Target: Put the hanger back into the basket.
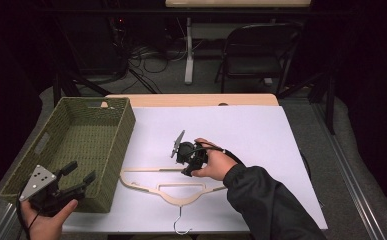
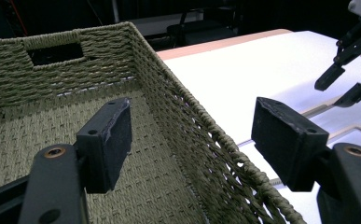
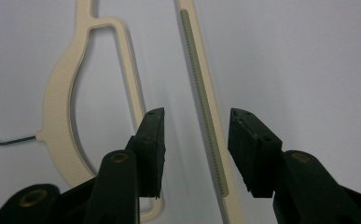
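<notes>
A cream hanger (image 1: 171,192) with a metal hook (image 1: 180,225) lies flat on the white table top, hook toward the front edge. My right gripper (image 1: 186,171) hangs just over its straight bottom bar (image 3: 205,102). In the right gripper view the right gripper (image 3: 197,122) is open, its jaws straddling the bar with a gap on each side. My left gripper (image 1: 81,171) is at the front left, open and holding nothing. In the left gripper view the left gripper (image 2: 192,126) straddles the rim of the green woven basket (image 2: 187,105), one jaw inside, one outside.
The empty basket (image 1: 127,131) takes up the table's left side. The white sheet (image 1: 261,135) stretches to the right and back over a wooden table edge (image 1: 191,100). A folding chair (image 1: 256,55) and floor cables stand behind the table.
</notes>
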A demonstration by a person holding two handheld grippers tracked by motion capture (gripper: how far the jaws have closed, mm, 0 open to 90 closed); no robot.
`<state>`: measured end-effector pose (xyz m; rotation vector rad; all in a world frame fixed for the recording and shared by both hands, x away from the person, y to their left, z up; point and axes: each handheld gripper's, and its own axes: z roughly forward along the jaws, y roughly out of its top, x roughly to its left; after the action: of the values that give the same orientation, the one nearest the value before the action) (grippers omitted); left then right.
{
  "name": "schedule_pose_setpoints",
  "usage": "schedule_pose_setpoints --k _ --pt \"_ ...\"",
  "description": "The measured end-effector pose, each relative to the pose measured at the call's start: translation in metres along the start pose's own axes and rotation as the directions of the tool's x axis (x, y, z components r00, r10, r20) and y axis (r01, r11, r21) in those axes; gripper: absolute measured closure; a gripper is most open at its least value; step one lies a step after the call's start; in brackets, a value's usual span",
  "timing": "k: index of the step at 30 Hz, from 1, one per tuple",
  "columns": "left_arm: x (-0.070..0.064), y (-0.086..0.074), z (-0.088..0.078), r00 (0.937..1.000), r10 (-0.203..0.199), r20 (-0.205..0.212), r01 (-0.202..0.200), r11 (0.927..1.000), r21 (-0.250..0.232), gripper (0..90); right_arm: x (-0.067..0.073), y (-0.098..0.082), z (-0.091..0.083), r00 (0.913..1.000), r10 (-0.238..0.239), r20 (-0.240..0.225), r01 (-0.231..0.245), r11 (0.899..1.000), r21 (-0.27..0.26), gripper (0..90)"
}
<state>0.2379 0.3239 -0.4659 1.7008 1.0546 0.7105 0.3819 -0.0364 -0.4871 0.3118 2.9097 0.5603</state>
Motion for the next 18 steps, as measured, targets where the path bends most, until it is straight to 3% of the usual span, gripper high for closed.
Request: schedule_pose_setpoints --k 11,18 --pt "-0.001 0.0 0.0 1.0 0.003 0.001 -0.003 1.0 0.003 28.9 0.013 0.004 0.021 0.9965 -0.07 -0.047 0.073 0.994 0.083 62.2" --pt "-0.001 0.0 0.0 1.0 0.001 0.001 -0.001 1.0 0.002 29.0 0.016 0.006 0.028 0.9954 -0.076 -0.058 0.082 0.99 0.111 62.3"
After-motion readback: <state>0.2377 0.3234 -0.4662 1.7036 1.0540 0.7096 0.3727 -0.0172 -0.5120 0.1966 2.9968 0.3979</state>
